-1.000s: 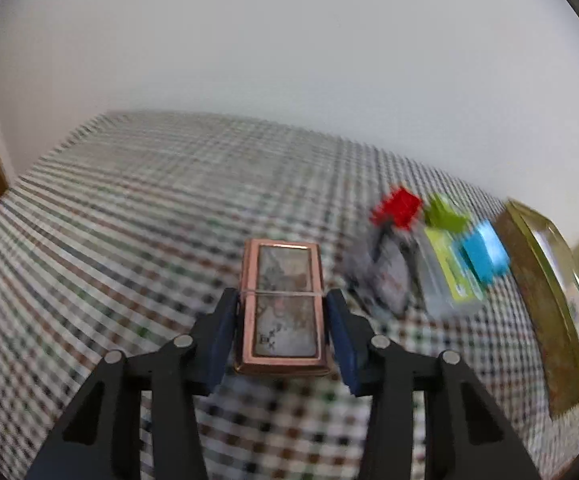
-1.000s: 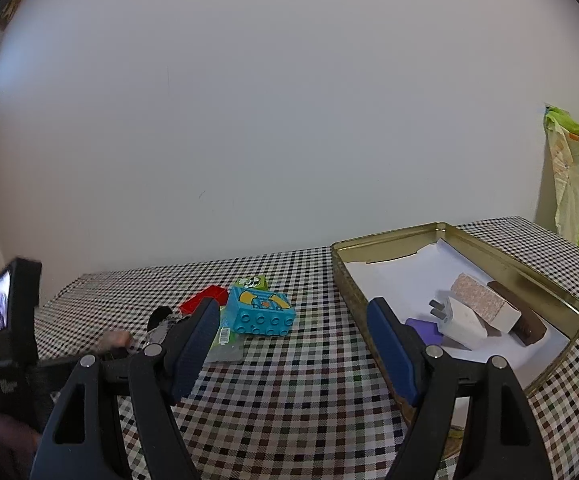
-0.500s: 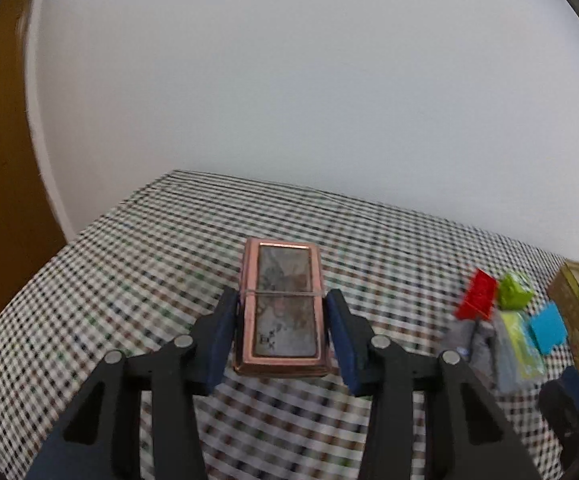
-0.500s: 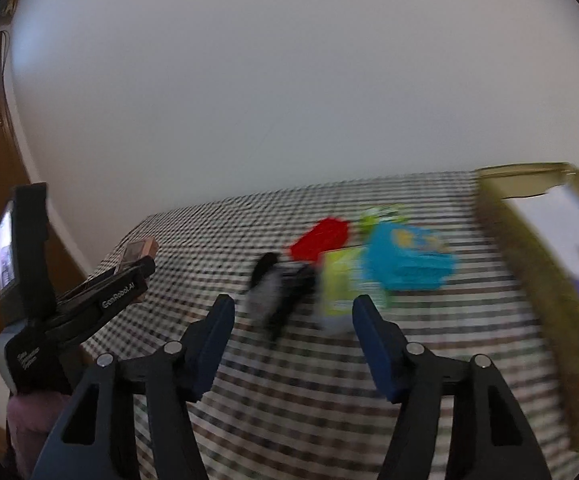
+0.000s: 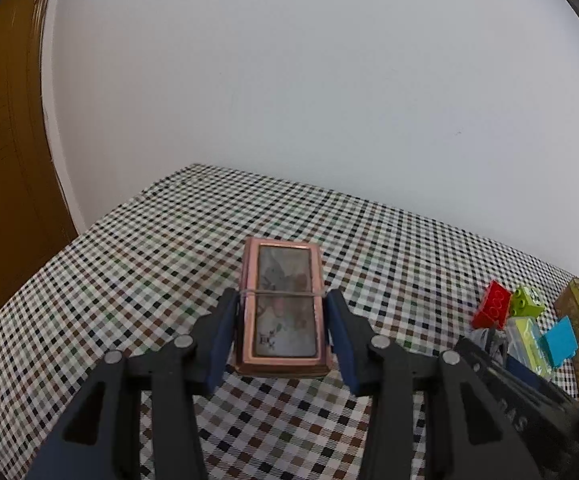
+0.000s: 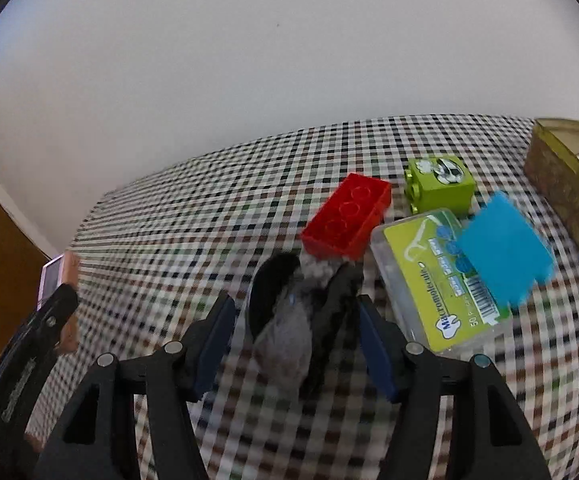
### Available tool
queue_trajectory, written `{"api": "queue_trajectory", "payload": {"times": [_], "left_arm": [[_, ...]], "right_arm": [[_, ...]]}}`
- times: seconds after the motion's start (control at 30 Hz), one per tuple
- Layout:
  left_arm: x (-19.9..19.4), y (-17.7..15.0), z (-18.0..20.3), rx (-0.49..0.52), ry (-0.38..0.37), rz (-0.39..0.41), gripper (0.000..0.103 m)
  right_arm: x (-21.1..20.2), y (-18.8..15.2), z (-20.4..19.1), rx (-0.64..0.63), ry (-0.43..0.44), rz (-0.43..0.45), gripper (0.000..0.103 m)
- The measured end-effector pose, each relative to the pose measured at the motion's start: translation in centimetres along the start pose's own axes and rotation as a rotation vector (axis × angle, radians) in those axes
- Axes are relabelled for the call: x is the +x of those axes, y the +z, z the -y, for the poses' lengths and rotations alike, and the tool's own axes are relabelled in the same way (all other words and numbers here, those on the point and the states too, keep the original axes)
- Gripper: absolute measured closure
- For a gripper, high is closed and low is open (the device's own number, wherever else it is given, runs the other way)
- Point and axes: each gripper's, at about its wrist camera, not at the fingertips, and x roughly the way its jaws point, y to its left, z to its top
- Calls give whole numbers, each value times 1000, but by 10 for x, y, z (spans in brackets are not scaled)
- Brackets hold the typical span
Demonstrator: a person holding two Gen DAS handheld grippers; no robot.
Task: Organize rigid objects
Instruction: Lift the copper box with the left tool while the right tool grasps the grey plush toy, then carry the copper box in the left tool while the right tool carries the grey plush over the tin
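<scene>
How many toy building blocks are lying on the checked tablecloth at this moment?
3. The red block lies behind the grey-and-black object. The green block is to its right. The blue block rests on the clear floss box. Others may be hidden inside the tin.

Three toy bricks: one red brick [image 6: 347, 216], one green brick [image 6: 439, 190], one blue brick [image 6: 503, 248] (beyond the right jaws); one floss-pick box [image 6: 437, 280]; one copper tin [image 5: 283, 308].

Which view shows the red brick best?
Right wrist: the red brick sits large near centre, studs visible, beside the floss box. Left wrist shows it only small at the right edge.
</scene>
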Motion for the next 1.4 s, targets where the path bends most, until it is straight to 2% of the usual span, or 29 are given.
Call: {"api": "queue_trajectory", "payload": {"times": [0.03,0.07,0.17,0.3,0.5,0.67,0.77,1.2,1.27,1.4], "left_arm": [[0,0,-2,-8,-2,-7,59],[2,0,-3,-19,-7,-16,59],[4,0,-5,-30,-19,-27,59],[3,0,-3,-17,-18,-11,59],[-7,-1,8,16,-51,44,59],[-17,-7,26,77,-54,101,59],[-24,-9,35,104,-52,130,59],[-50,-30,76,140,-106,150,59],[-52,-33,82,142,-122,144,59],[-60,-42,100,167,-148,149,59]], "right_arm": [[1,3,-2,-12,-13,-1,52],[3,3,-4,-33,-36,-10,54],[2,0,-8,-65,-27,-16,54],[-11,-10,-14,-88,30,-7,55],[-62,-18,-15,-173,69,179,55],[-102,-30,-1,-231,-2,351,55],[-116,-35,8,-242,-45,419,55],[-147,-49,26,-298,-128,535,55],[-172,-55,36,-309,-137,550,55],[-182,-56,49,-303,-155,576,55]]}}
